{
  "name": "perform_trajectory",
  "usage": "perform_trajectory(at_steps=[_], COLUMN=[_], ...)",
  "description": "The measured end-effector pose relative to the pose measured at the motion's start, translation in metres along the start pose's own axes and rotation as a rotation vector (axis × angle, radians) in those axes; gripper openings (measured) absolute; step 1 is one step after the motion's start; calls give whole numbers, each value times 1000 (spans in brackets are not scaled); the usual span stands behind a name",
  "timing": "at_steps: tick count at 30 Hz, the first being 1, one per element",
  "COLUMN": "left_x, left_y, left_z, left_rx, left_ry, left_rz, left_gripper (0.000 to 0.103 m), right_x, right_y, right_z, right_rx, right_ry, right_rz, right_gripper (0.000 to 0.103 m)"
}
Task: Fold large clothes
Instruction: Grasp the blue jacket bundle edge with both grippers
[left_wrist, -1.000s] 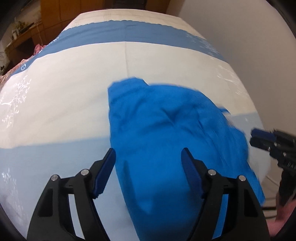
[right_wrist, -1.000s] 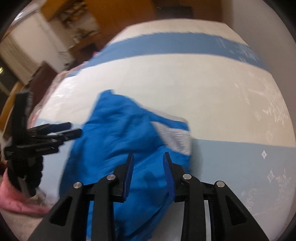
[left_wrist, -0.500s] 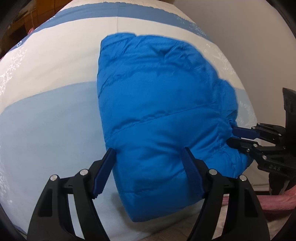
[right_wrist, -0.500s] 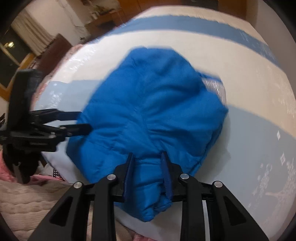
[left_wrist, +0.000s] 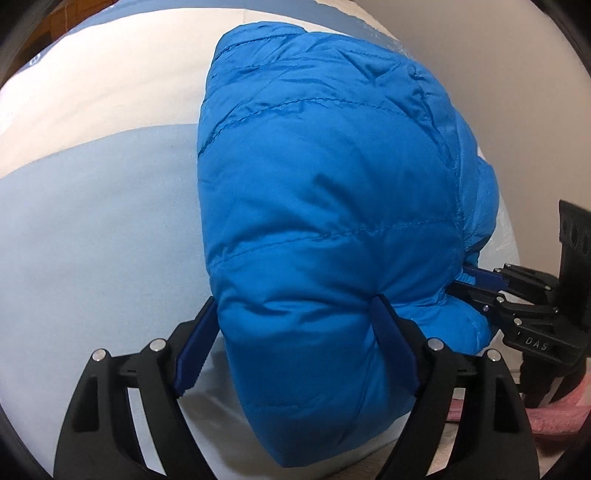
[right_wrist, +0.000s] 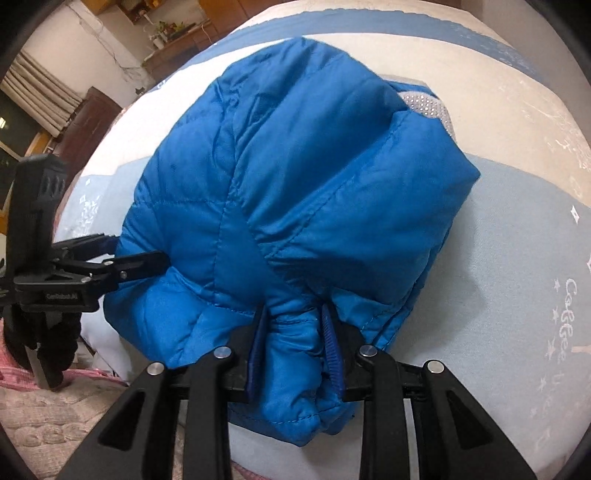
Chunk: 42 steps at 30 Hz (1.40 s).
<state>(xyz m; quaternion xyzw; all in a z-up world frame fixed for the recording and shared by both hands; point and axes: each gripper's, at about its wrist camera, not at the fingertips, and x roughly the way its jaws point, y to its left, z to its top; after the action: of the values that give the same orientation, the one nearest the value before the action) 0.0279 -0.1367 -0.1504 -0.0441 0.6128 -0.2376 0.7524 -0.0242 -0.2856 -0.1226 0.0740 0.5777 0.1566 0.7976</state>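
Note:
A puffy blue jacket (left_wrist: 325, 184) (right_wrist: 295, 166) lies bundled on the bed near its front edge. My left gripper (left_wrist: 293, 306) straddles a thick fold at the jacket's near end. Its jaws are opening, and both pads still touch the padding that fills the gap. My right gripper (right_wrist: 294, 314) is shut on a narrow pinch of the hem. Each gripper shows in the other's view, at the jacket's side: the right gripper (left_wrist: 467, 277) and the left gripper (right_wrist: 140, 254). A silver lining patch (right_wrist: 424, 107) peeks out at the far end.
The bed cover (left_wrist: 92, 221) (right_wrist: 498, 258) has cream and light blue bands and runs far beyond the jacket. A pink knitted blanket (right_wrist: 37, 417) lies below the bed's near edge. A pale wall (left_wrist: 498, 74) stands close on one side; dark wooden furniture (right_wrist: 88, 133) stands past the other.
Both grippers have come down toward the bed with the jacket. It has settled from a loose hanging shape into a compact bundle. The left jaws stand slightly wider.

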Motion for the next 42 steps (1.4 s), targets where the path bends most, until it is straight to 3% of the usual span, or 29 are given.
perform_trajectory(at_steps=[4,8,13,16,18,21,27,42], left_x=[-13,-31,-53,-61,-67,-73,-66,-36], left_y=[2,-9,-20,-18,-14,-9,-3,17], left_z=[2,3,4,9,12,19,23,44], left_rx=[-35,25,75,84,83,80,72,59], left_ry=[2,-41,-106,-124,-135,-142,-126,-61], left_rz=[-26,34,78,91,94,96,90,25], left_gripper=[78,76,78,81,82,83,84,87], right_x=[-15,-31,-60,-75,-81,-80,-57,-4], right_y=[4,7,1,-10,-19,-39,-67,-92], right_z=[-5,-6,-8,-6,-4,1,7,12], right_rx=[19,11,41,67,85,155,252,274], right_ry=[-33,-64,-115,-156,-174,-181,-163,-97], right_rz=[11,11,59,49,36,90,213,353], right_gripper=[31,34,53,75,77,84,87,95])
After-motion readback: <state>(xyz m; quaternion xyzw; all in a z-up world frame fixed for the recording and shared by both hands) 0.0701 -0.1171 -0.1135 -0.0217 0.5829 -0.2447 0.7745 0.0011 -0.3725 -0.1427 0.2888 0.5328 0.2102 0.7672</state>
